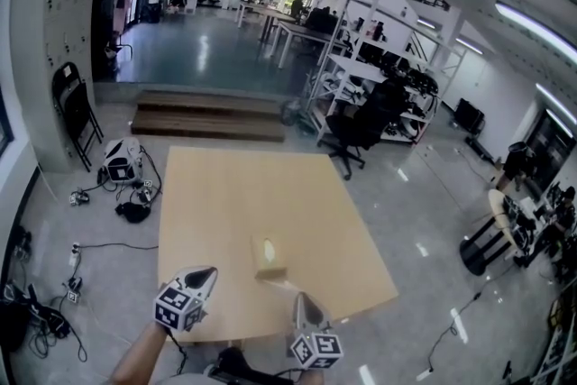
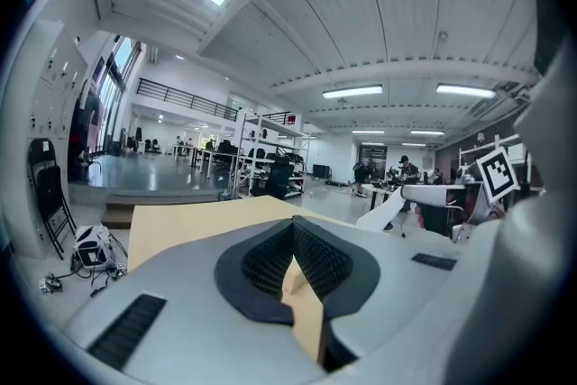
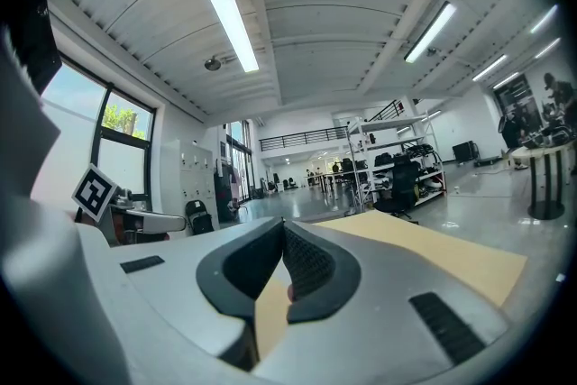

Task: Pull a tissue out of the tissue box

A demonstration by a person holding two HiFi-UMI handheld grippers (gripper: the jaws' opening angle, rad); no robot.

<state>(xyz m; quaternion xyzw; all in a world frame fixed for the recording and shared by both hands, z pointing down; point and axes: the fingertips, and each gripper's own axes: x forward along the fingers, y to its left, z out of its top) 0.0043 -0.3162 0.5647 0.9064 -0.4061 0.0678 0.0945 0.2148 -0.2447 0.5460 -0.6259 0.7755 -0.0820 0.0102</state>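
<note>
"How many tissue boxes?"
"One tissue box [image 1: 268,257], on the single desk [image 1: 225,185], near its front edge."
"And the jaws?"
"Two sets: left gripper [image 1: 206,273] pressed together, right gripper [image 1: 302,300] likewise."

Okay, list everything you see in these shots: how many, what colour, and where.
table: one, tan, mid-floor
tissue box: one, tan, near the table's front edge
office chair: one, black, past the table's far right corner
folding chair: one, black, far left
steps: one set, brown, beyond the table
shelving: white racks, right of the steps
cables: several, black, on the floor at left
left gripper: one, grey, jaws together, left of the box
right gripper: one, grey, jaws together, right of the box
</note>
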